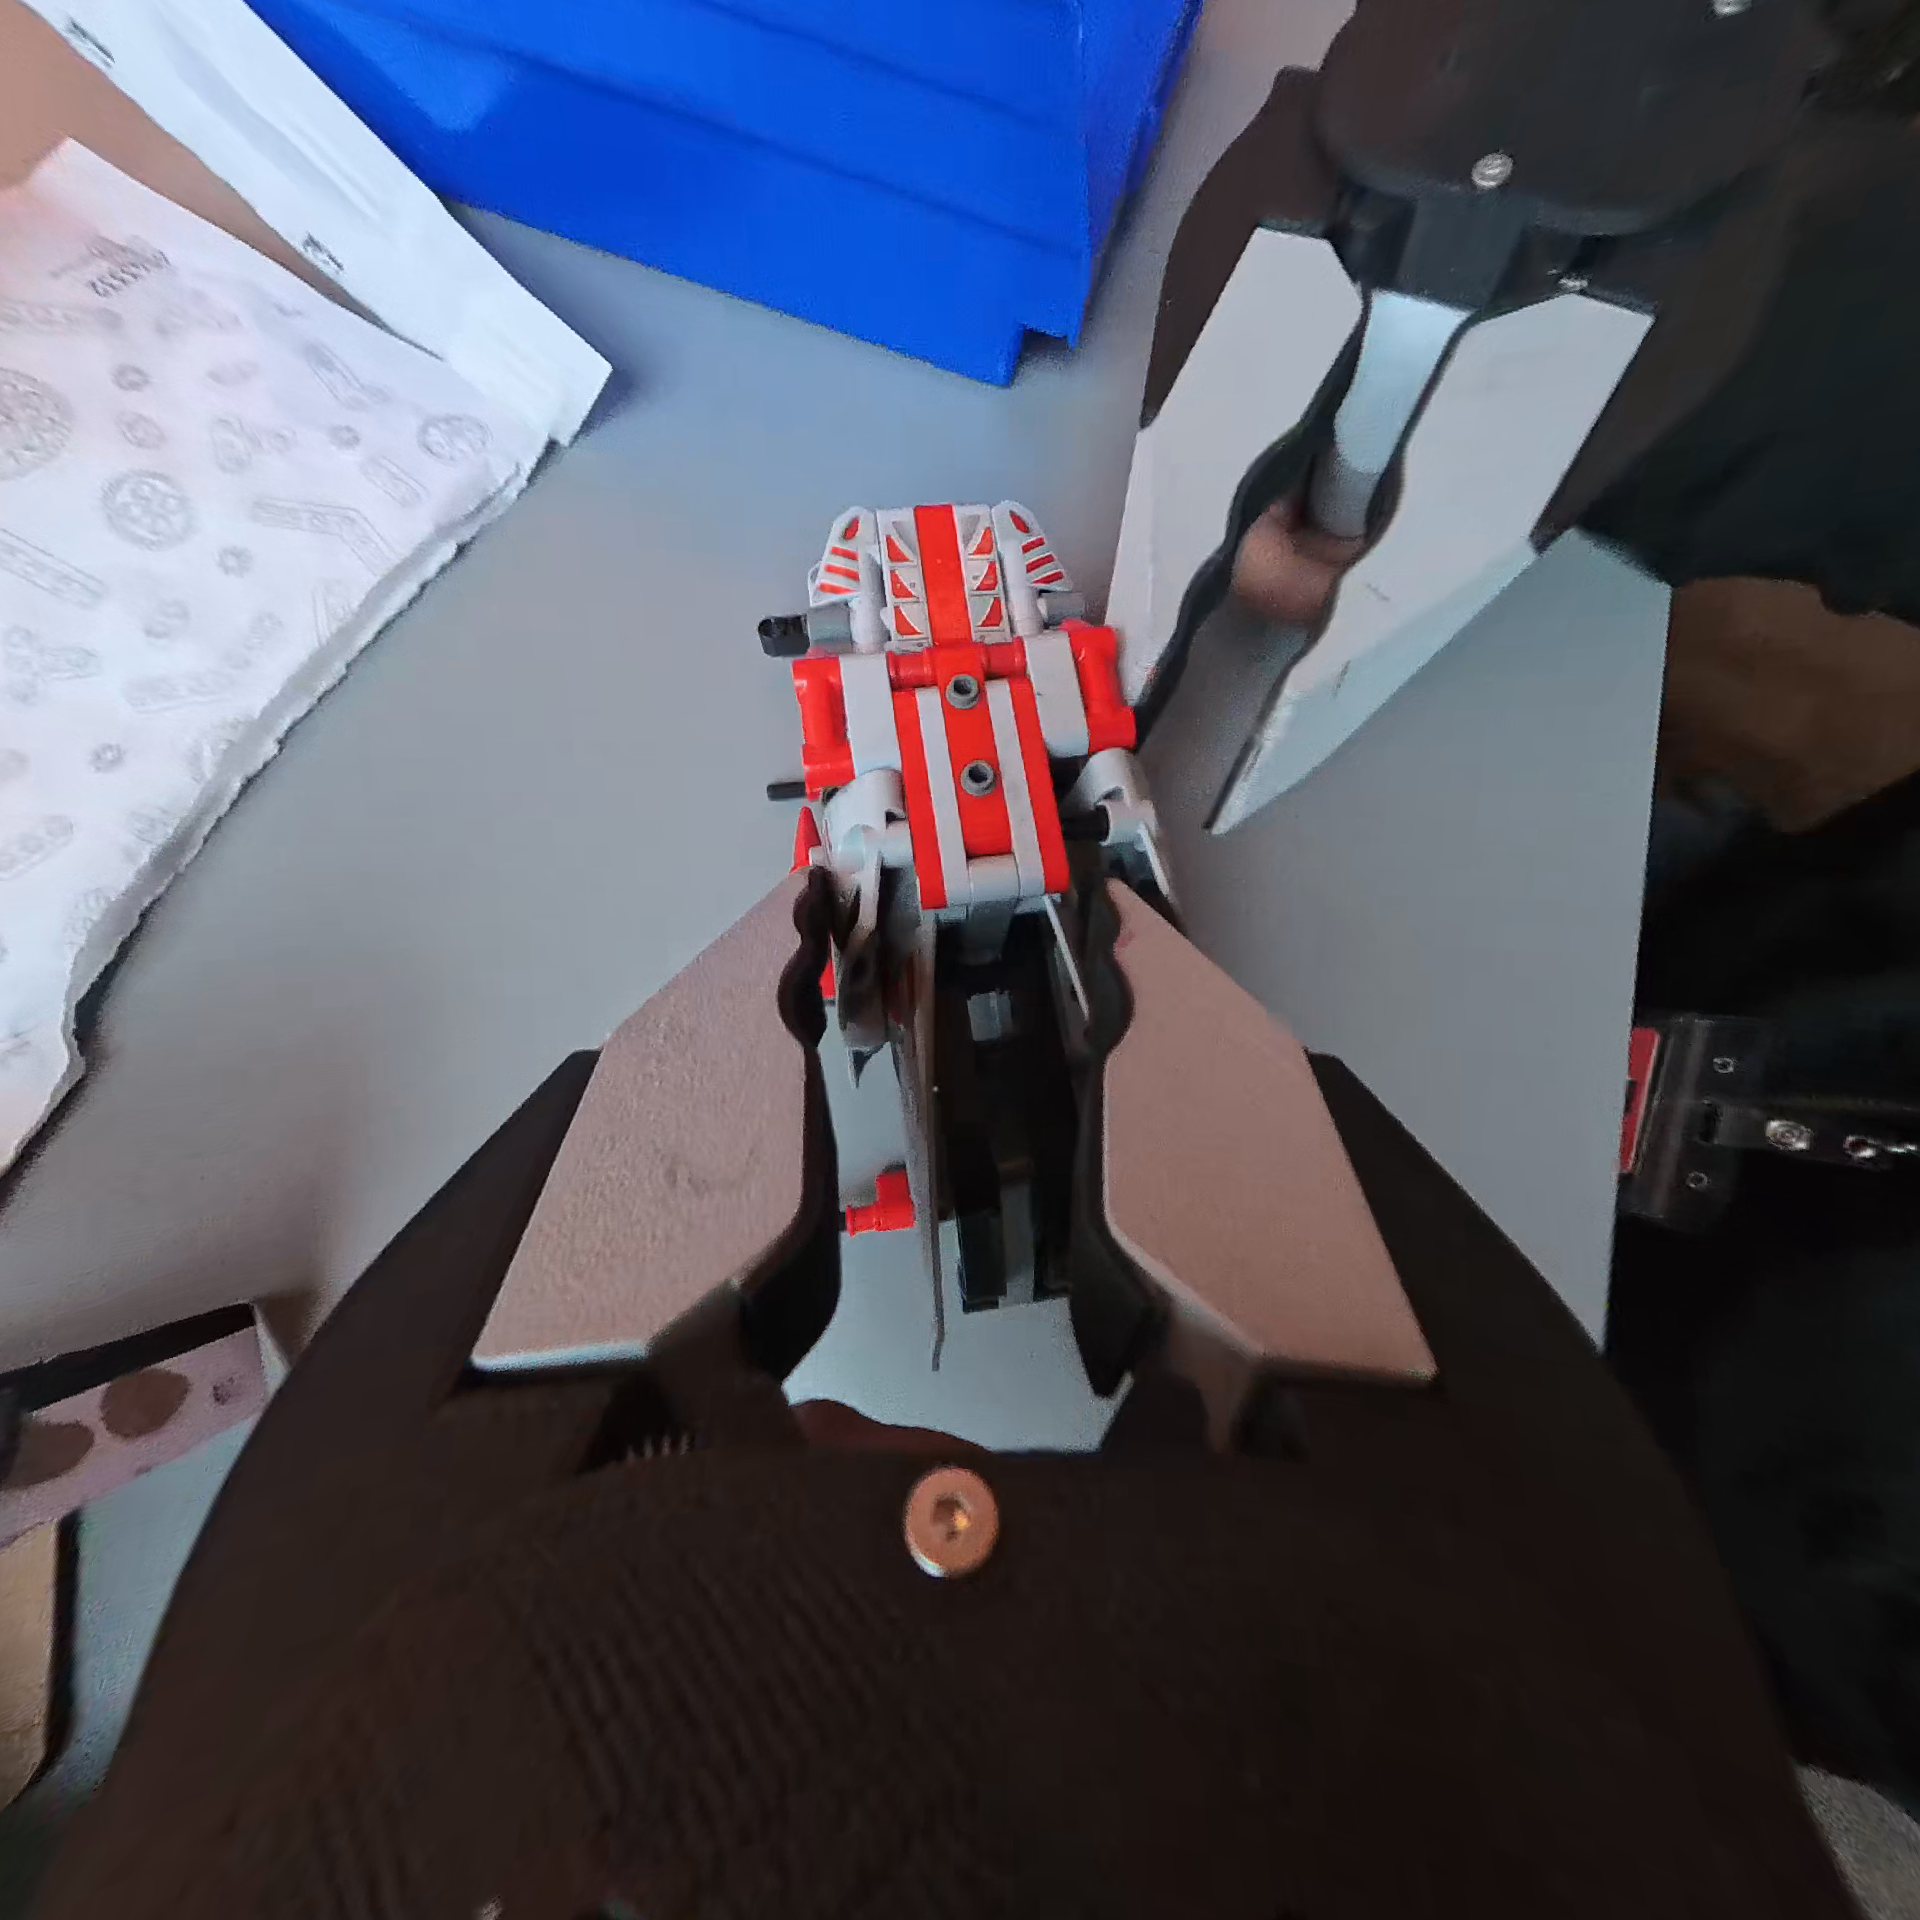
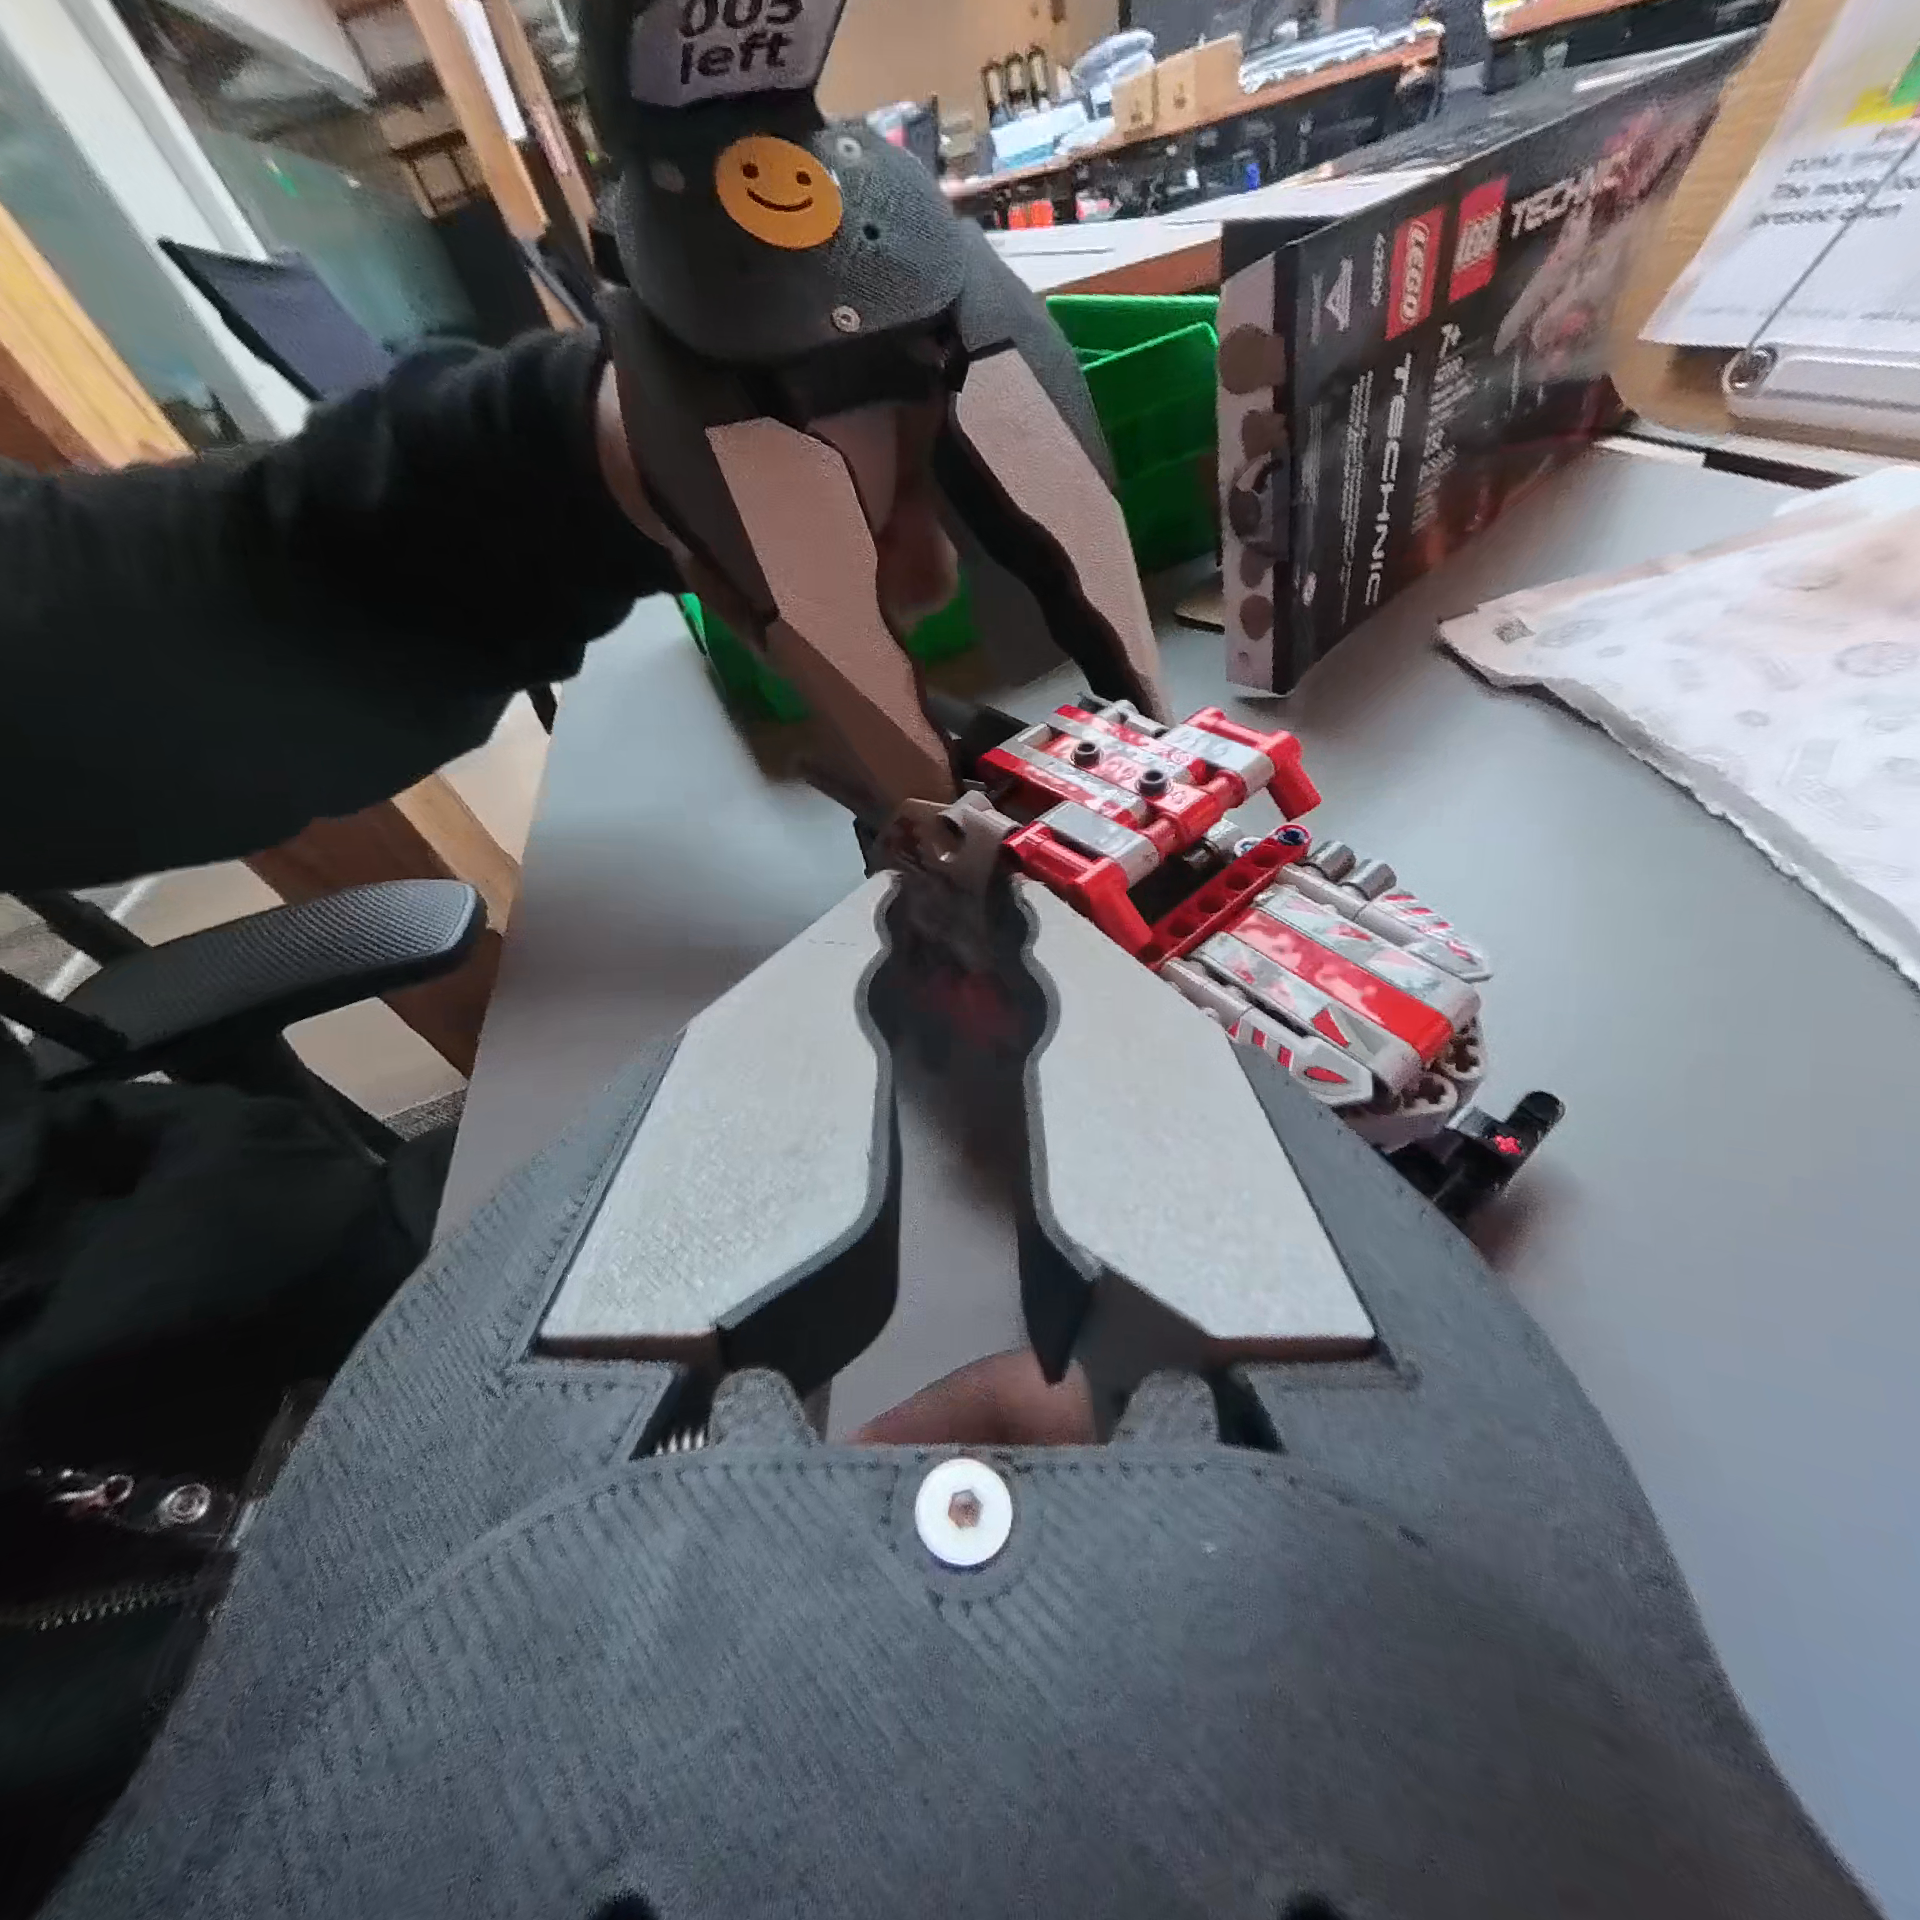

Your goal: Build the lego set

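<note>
We find the red and grey lego model (image 1: 940, 727) lying on the grey desk (image 1: 416, 883). The left gripper (image 1: 961, 914) has its fingers closed on the model's rear (firmly). The right gripper (image 2: 956, 914) fingers stand nearly closed beside it; whether they grip anything, we cannot tell.

Model rear: hidden between fingers of left gripper (image 1: 961, 935); lego model (image 1: 951, 727) seen only forward of them.
Right gripper (image 2: 956, 904): tips blurred, contents indistinct.
Blue bin (image 1: 748, 156): cut by top edge.
Paper bag (image 1: 208, 540): cut by left edge.
Set box (image 2: 1455, 416): upper part blurred.
</note>
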Demonstrator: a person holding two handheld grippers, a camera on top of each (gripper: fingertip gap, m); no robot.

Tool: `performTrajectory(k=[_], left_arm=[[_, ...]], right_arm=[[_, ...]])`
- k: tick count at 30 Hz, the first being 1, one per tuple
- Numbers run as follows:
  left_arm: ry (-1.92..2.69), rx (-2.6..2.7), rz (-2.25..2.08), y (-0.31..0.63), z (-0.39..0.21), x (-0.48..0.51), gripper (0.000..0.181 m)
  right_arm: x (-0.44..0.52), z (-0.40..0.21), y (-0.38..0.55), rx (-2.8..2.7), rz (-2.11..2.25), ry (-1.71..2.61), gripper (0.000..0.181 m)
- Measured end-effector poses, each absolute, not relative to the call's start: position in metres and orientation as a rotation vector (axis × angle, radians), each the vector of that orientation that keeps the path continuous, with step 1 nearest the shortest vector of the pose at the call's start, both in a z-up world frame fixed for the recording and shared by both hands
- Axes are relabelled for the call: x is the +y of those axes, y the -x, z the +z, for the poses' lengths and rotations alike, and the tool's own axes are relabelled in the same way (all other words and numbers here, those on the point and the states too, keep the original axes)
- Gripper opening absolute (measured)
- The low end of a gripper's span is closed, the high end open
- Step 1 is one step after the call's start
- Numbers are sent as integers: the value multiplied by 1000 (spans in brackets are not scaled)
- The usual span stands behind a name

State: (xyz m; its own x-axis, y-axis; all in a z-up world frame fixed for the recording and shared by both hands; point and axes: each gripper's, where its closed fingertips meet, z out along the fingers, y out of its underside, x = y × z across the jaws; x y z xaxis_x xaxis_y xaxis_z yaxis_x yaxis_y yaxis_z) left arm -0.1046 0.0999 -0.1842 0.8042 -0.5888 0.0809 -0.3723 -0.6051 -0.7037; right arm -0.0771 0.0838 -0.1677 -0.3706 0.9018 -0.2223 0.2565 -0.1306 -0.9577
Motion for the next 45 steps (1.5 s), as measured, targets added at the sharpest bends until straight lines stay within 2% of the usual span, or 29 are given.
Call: performTrajectory(k=[3, 10, 14, 25, 28, 30, 36, 38, 45], left_arm=[[2259, 680, -407, 106, -184, 100, 47], [2227, 636, -394, 110, -183, 100, 46], [2198, 669, -453, 103, -183, 94, 46], [2191, 632, -469, 95, -183, 91, 45], [2207, 470, -282, 137, -182, 109, 45], [2204, 531, -359, 131, -182, 100, 45], [2196, 541, -413, 121, -182, 97, 45], [2195, 549, -434, 120, -182, 97, 45], [2207, 515, -493, 121, -182, 101, 45]], right_arm=[[88, -168, 81, -1616, 1521, 1284, 4], [88, -167, 85, -1627, 1585, 1290, 2], [75, -168, 77, -1771, 1418, 1007, 0], [69, -173, 61, -1852, 1248, 791, 0], [41, -212, 49, -2096, 1047, 668, 0], [50, -208, 58, -2005, 954, 711, 0], [82, -176, 67, -1771, 1167, 930, 0], [91, -173, 70, -1706, 1120, 934, 12], [97, -169, 74, -1645, 1130, 979, 11]])
